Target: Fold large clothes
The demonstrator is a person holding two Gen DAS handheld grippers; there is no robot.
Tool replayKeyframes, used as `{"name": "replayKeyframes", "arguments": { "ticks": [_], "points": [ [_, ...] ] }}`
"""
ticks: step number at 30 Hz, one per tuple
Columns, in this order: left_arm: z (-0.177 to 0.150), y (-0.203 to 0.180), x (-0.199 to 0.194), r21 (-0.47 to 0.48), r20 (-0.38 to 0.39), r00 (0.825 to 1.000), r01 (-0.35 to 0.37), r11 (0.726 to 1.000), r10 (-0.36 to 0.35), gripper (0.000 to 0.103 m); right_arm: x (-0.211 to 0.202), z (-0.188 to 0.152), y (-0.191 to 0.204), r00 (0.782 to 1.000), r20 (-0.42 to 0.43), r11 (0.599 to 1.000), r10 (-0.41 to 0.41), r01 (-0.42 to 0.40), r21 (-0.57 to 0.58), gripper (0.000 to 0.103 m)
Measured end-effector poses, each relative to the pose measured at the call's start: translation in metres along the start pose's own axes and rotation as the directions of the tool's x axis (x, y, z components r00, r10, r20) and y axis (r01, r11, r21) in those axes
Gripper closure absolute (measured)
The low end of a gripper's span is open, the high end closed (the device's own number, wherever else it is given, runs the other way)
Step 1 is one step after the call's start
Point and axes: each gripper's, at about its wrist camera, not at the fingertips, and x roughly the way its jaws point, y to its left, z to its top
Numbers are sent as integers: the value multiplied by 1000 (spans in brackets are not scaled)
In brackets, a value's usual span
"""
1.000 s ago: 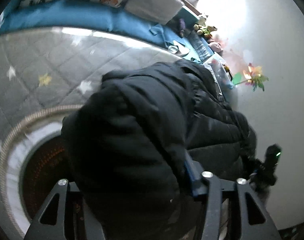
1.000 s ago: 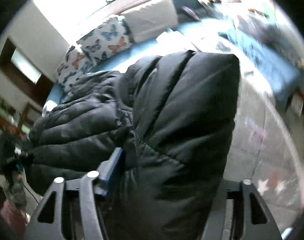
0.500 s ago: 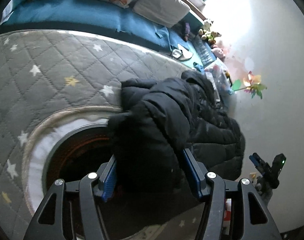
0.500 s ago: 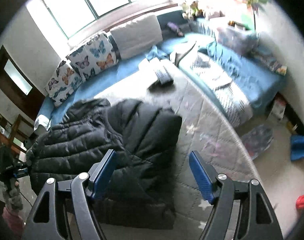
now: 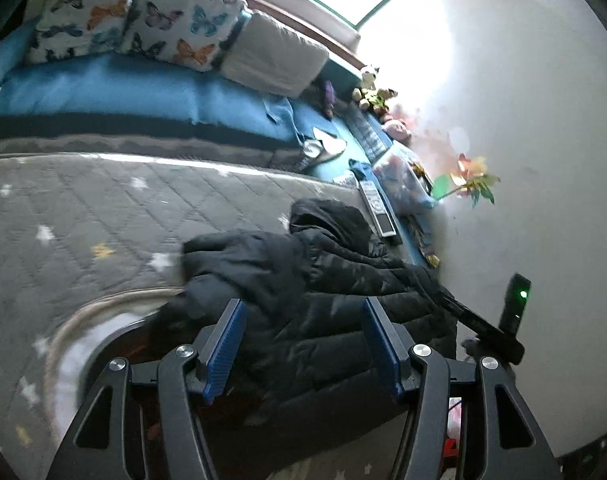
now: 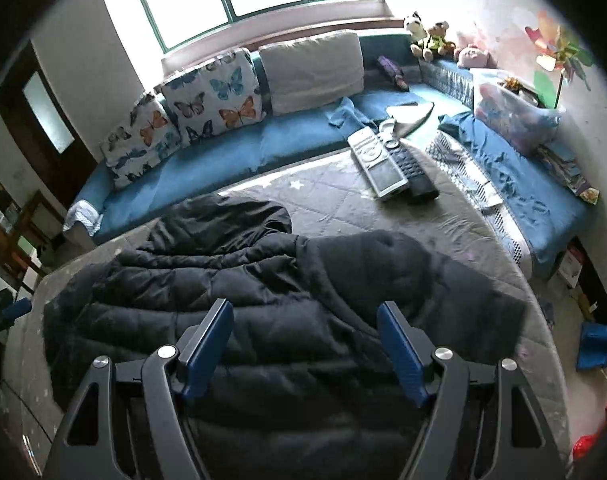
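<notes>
A black puffer jacket (image 6: 263,292) lies spread on the grey quilted star mat (image 6: 335,204), its hood (image 6: 223,216) toward the sofa and one sleeve (image 6: 443,292) laid over the body. In the left wrist view the jacket (image 5: 323,280) sits bunched at the mat's (image 5: 103,208) right side. My left gripper (image 5: 301,304) hangs above it, open, with nothing pressed between the blue pads (image 5: 225,344). My right gripper (image 6: 303,306) is open too and hovers over the jacket's middle, its pads (image 6: 401,348) clear of the fabric.
A blue sofa (image 6: 287,136) with butterfly cushions (image 6: 215,96) and a grey cushion (image 6: 311,68) runs along the window. Two remote-like devices (image 6: 379,160) lie on the mat's far side. Plush toys (image 6: 427,36), a pinwheel (image 6: 559,56) and a full plastic bag (image 6: 511,116) stand at the right.
Both grippers have let go of the jacket and lifted back from it. The jacket, which filled both views, now lies lower and smaller on the mat.
</notes>
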Motion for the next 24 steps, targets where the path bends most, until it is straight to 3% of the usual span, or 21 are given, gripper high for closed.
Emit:
{"name": "replayKeyframes", "arguments": {
  "ticks": [4,7,12,18,21,24],
  "points": [
    [10,3,45,-16,-51,999,7,1000,-8,41,28,2,-2,998,-44,999,-42,43,26,21],
    [11,18,79,-21,-96,994,-61,998,59,42,44,-2,-1,993,-74,996,-86,86,-7,19],
    [-3,47,120,-39,-156,982,-114,993,107,52,57,-6,3,984,-119,991,-131,127,-43,15],
    [-1,47,102,-64,-148,986,-89,994,78,53,36,-5,19,980,-89,982,-178,171,-82,15],
    [2,42,75,-88,-122,991,-68,994,57,53,16,-5,35,989,-54,986,-141,135,-97,15],
    [-7,31,51,-41,-98,993,-76,996,72,53,1,-12,53,993,-44,985,-106,99,-140,15]
  ]
}}
